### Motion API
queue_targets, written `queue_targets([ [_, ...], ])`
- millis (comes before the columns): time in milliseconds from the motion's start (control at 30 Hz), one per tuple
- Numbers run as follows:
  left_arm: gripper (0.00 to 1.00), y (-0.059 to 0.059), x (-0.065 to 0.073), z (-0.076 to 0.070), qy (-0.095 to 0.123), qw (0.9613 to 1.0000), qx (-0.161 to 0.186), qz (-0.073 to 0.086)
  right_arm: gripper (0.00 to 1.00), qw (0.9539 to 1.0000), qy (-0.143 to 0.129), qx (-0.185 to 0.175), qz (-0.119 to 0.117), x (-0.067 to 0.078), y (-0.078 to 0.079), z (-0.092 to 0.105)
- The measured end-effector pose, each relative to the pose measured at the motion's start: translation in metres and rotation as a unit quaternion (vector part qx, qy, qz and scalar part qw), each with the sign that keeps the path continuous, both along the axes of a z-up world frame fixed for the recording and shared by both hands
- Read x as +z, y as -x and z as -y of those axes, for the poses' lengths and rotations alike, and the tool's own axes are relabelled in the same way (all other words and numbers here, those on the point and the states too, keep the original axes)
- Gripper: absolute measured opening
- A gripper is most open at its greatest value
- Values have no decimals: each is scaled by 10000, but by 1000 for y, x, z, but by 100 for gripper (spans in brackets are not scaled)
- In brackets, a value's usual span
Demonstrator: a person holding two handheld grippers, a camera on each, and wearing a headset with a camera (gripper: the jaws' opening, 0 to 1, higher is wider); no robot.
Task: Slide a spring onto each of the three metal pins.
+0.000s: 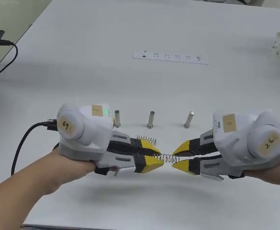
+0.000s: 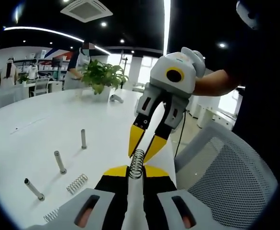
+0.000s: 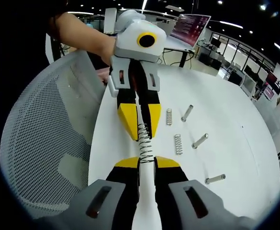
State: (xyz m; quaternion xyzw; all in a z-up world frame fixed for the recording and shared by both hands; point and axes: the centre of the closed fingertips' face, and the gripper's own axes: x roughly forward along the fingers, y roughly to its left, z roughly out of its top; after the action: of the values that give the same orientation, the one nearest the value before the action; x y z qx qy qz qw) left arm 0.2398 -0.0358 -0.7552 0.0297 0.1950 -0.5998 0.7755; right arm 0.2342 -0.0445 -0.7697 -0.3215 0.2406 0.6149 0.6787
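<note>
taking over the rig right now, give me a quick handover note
Left gripper: tongs shut on one end of a spring, which is held level between the two grippers.
Right gripper: tongs parted around the spring's other end; I cannot tell if they grip it.
Pins: left pin, middle pin and right pin stand in a row beyond the grippers, all bare.
First loose spring and second loose spring lie on the table near the pins.
Done: no spring is on a pin yet.
Left: all three springs go on.
</note>
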Motion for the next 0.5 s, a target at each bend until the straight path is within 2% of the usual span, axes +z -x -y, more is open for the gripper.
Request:
queue_targets([
  [300, 3, -1, -1, -1, -4, 10000, -21, 29, 8, 10000, -69, -28, 19, 3, -2, -1],
  [500, 3, 0, -3, -2, -35, 10000, -49, 32, 8, 9998, 17, 130, 153, 8, 0, -2],
])
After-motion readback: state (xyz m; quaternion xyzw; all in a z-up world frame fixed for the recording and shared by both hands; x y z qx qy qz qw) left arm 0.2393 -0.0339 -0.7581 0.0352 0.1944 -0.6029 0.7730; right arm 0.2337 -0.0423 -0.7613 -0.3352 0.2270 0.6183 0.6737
